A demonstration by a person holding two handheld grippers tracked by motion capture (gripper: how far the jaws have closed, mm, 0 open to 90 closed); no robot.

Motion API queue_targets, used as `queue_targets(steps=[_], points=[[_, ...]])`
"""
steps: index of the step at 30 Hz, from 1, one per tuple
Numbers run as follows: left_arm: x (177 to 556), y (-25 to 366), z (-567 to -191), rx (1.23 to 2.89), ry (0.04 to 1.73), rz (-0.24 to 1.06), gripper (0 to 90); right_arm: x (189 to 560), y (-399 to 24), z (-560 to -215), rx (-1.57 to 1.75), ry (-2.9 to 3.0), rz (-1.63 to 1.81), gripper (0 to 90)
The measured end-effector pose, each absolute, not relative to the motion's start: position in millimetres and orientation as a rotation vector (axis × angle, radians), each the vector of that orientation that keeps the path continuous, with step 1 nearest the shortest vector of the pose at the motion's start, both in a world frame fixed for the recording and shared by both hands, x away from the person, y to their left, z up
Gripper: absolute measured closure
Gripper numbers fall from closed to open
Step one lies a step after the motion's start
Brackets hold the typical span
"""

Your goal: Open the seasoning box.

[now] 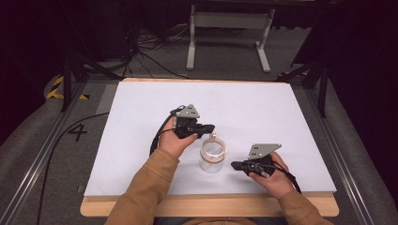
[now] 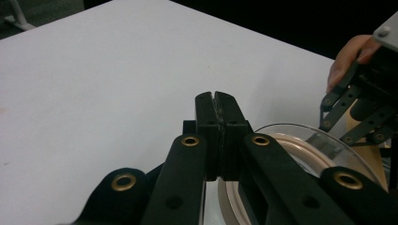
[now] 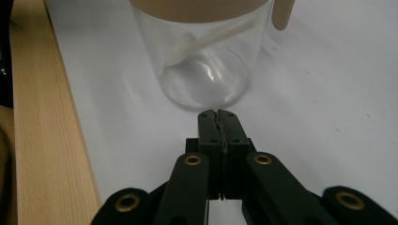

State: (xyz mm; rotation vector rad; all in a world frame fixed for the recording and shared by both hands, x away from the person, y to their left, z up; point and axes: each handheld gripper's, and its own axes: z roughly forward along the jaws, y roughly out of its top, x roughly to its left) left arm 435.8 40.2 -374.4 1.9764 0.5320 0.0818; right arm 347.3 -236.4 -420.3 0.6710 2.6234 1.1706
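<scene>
Jar (image 3: 206,61): clear, glossy, smooth wall — glass or plastic, cannot tell which; bright highlights on its base.
Jar lid (image 2: 300,154): transparent, shiny disc over a matt beige ring.
Table top (image 1: 244,108): white, matt, smooth sheet with faint specks.
Table edge (image 3: 42,140): pale wood with fine straight grain, unvarnished look.
Left gripper (image 2: 217,101): matt black plastic arms, brass-coloured rivets — pads finely ridged.
Right gripper (image 3: 218,116): same matt black finish and brassy rivets.
Grey plate (image 1: 264,150): dull metal, flat.
Sleeve (image 1: 145,187): tan cloth, soft, matt.
Floor (image 1: 42,140): grey carpet, rough.
</scene>
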Motion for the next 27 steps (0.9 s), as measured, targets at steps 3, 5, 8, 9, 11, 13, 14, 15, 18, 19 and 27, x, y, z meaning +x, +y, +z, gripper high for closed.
queue_targets(steps=[3, 5, 8, 9, 11, 13, 14, 15, 18, 19, 27], points=[[438, 39, -376, 1.973, 0.538, 0.072, 89.7, 345, -237, -421, 0.677, 2.626, 1.175, 90.0], [439, 40, -377, 1.972, 0.541, 0.069, 89.7, 345, -238, -420, 0.688, 2.624, 1.184, 90.0], [439, 40, -377, 1.976, 0.544, 0.062, 89.8, 345, -238, -419, 0.689, 2.617, 1.199, 90.0], [439, 40, -377, 1.977, 0.542, 0.063, 89.9, 345, -238, -418, 0.687, 2.618, 1.209, 90.0], [439, 41, -376, 1.98, 0.53, 0.046, 89.8, 344, -236, -416, 0.687, 2.619, 1.227, 90.0], [438, 40, -377, 1.971, 0.534, 0.049, 89.4, 344, -235, -415, 0.688, 2.627, 1.236, 90.0], [438, 39, -376, 1.977, 0.529, 0.059, 89.4, 344, -233, -413, 0.687, 2.632, 1.256, 90.0], [437, 40, -375, 1.988, 0.531, 0.058, 89.5, 344, -232, -410, 0.685, 2.631, 1.282, 90.0], [438, 39, -377, 1.971, 0.532, 0.053, 89.5, 343, -227, -404, 0.666, 2.626, 1.312, 90.0], [438, 40, -377, 1.976, 0.532, 0.048, 89.5, 342, -225, -403, 0.657, 2.624, 1.322, 90.0], [439, 40, -377, 1.971, 0.534, 0.042, 89.6, 341, -216, -394, 0.643, 2.611, 1.372, 90.0]])
